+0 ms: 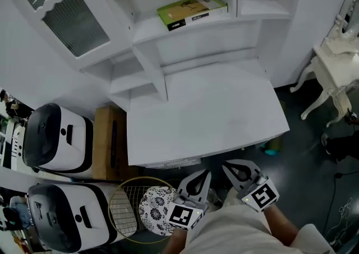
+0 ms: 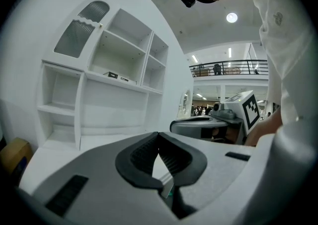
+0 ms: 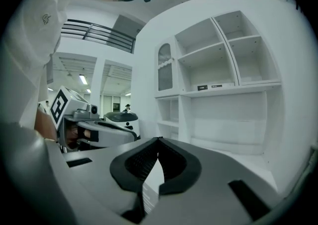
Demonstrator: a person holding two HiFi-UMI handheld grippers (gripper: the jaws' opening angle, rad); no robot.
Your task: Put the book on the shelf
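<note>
On the middle shelf (image 1: 185, 29) at the far side of the scene, the green book (image 1: 192, 12) lies flat. Its right end is just beside the upright divider and its near edge is close to the board's front lip. It looks settled there, fully supported and touched by nothing, so the placing itself seems done.

Both tools are near the person's body, well apart from the shelf, beyond the near edge of the white desk top (image 1: 207, 112). The left gripper (image 1: 203, 175) is clenched, with its tips meeting and nothing between them. The right gripper (image 1: 229, 165) is likewise clenched and empty.

What is left, I judge, is only a check that the book will not slide forward. If it sits too close to the lip, a good fix would be a level approach across the desk top with the jaws kept together. A light push with the tips on the near edge, square rather than on one corner, would slide the book farther in without swinging it against the divider.

The open glass door (image 1: 61, 6) at the far left is worth avoiding on any reach. The white appliances (image 1: 56, 138) and the cardboard box (image 1: 109, 143) at the near left are off the path.
</note>
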